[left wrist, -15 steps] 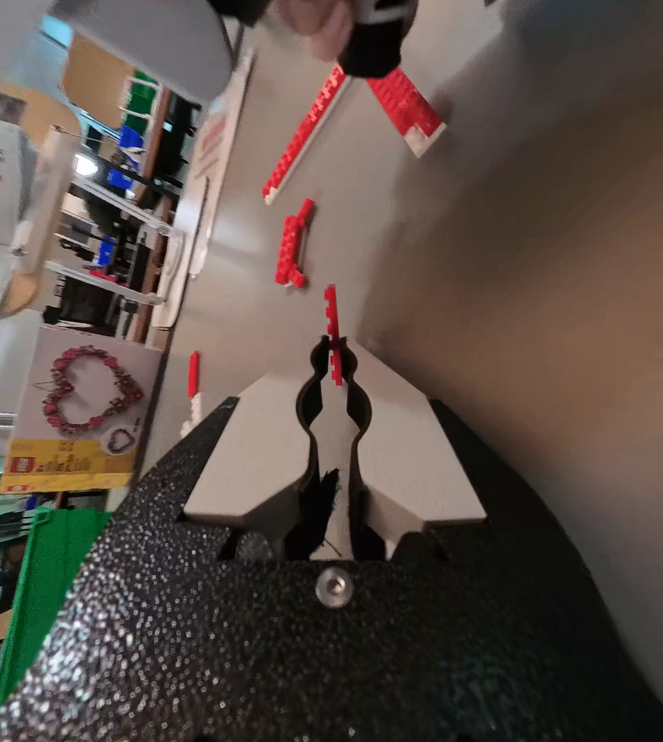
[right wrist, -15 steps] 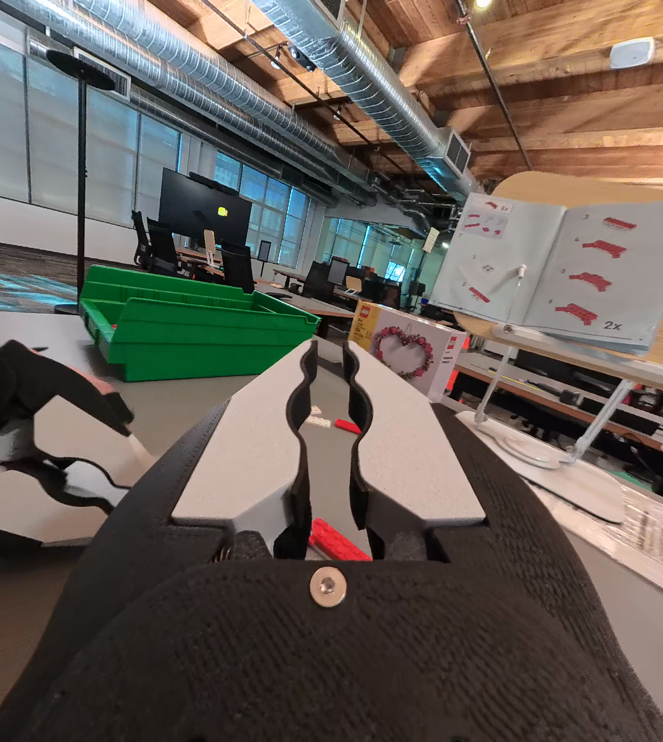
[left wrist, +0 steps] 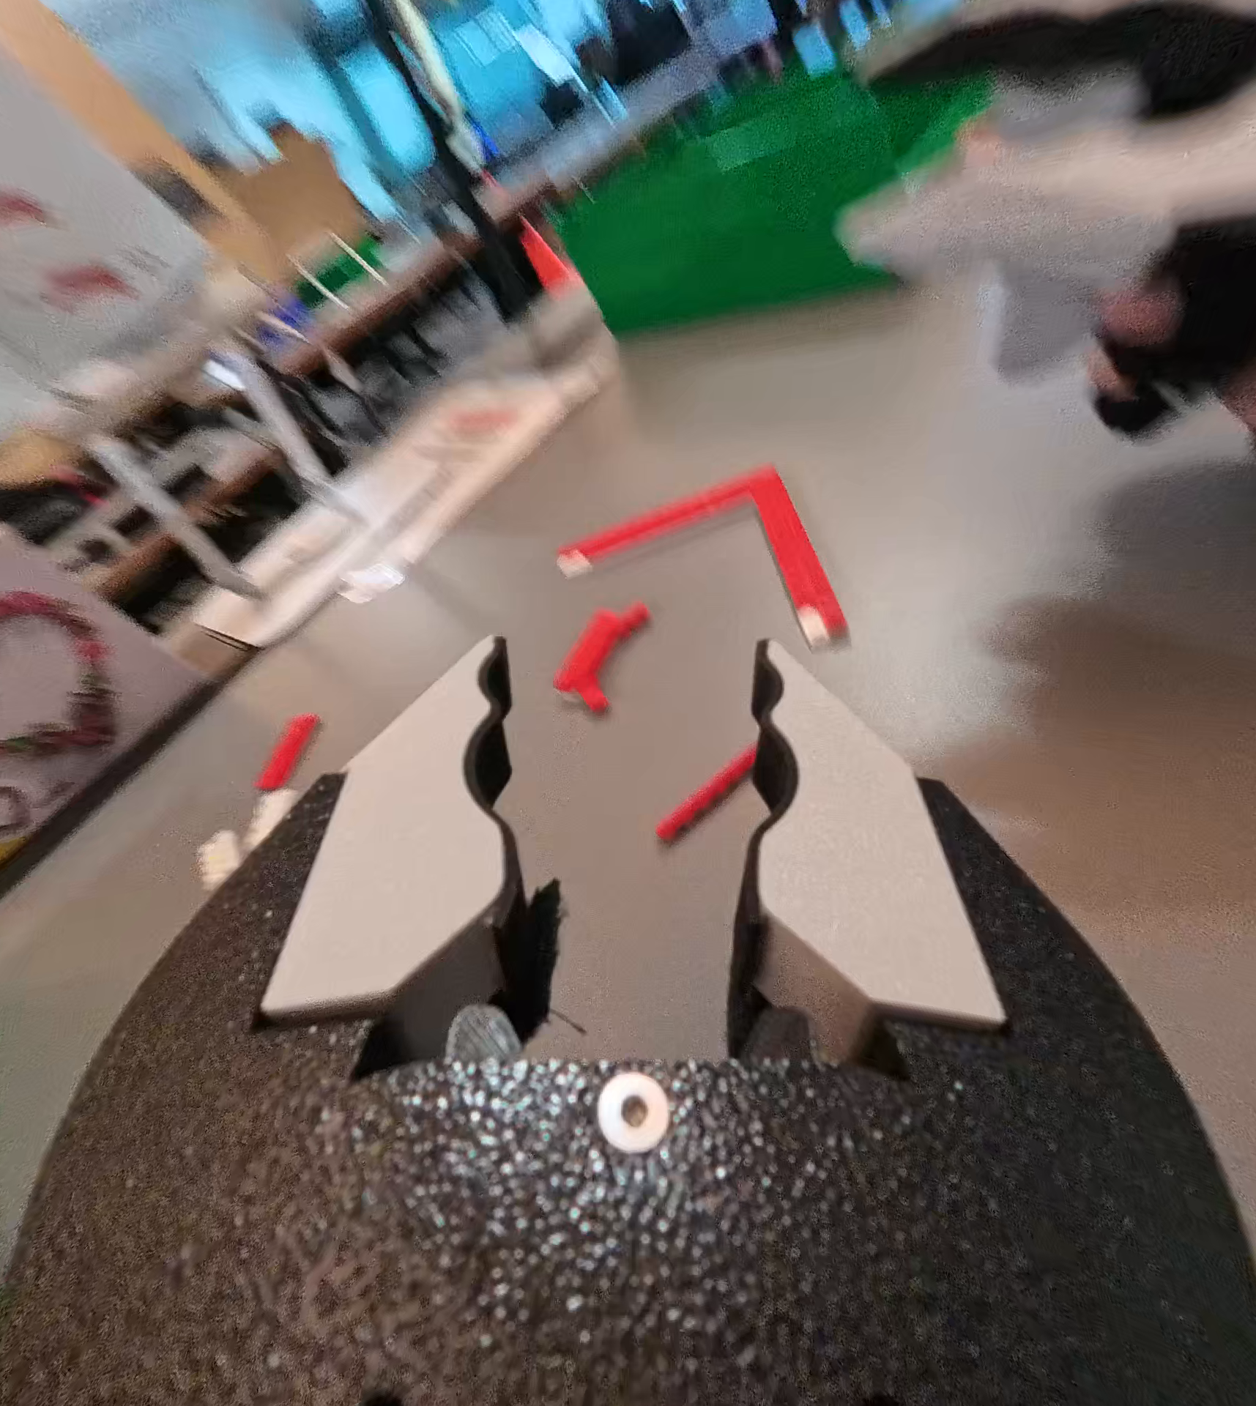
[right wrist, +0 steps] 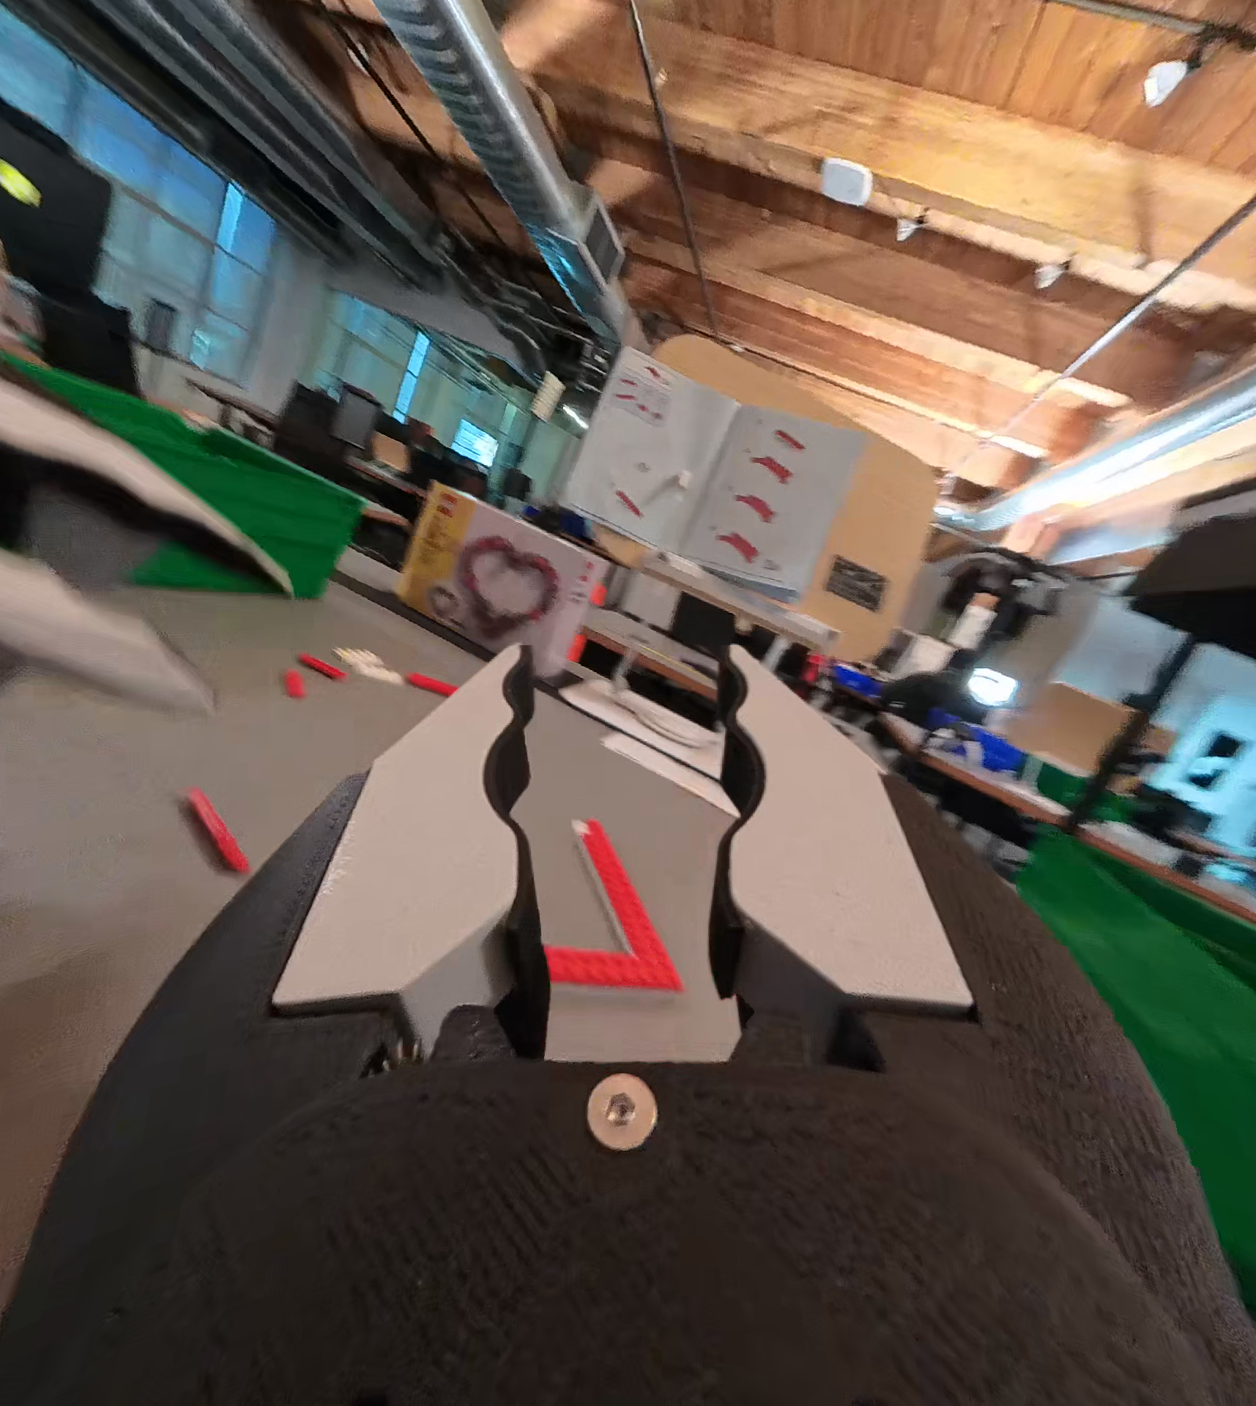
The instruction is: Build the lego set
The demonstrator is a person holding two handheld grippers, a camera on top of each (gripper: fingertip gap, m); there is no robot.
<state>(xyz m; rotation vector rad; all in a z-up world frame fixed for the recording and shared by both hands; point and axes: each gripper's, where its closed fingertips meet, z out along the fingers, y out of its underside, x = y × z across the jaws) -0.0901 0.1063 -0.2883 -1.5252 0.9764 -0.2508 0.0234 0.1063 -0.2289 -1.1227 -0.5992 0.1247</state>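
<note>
My left gripper (left wrist: 632,654) is open and empty above the grey table (left wrist: 914,951). A thin red plate (left wrist: 704,791) lies on the table between its fingers, one end hidden behind the right finger. Ahead lie a small red piece (left wrist: 598,654) and a red V-shaped assembly with white ends (left wrist: 761,517). My right gripper (right wrist: 624,662) is open and empty; the V-shaped assembly (right wrist: 609,966) shows on the table between its fingers. The right gripper (left wrist: 1066,190) shows blurred at the top right of the left wrist view. The left gripper (right wrist: 77,570) shows at the left of the right wrist view.
A short red brick (left wrist: 290,749) and white pieces (left wrist: 229,852) lie left. Loose red pieces (right wrist: 217,829) (right wrist: 320,666) lie on the table. The set's box (right wrist: 503,586), a booklet on a stand (right wrist: 716,494) and green bins (right wrist: 267,494) (right wrist: 1180,989) ring the area.
My left gripper was shut on the thin red plate; it has opened and the plate lies on the table. My right gripper's jaws have widened. Both views have swung and are blurred.
</note>
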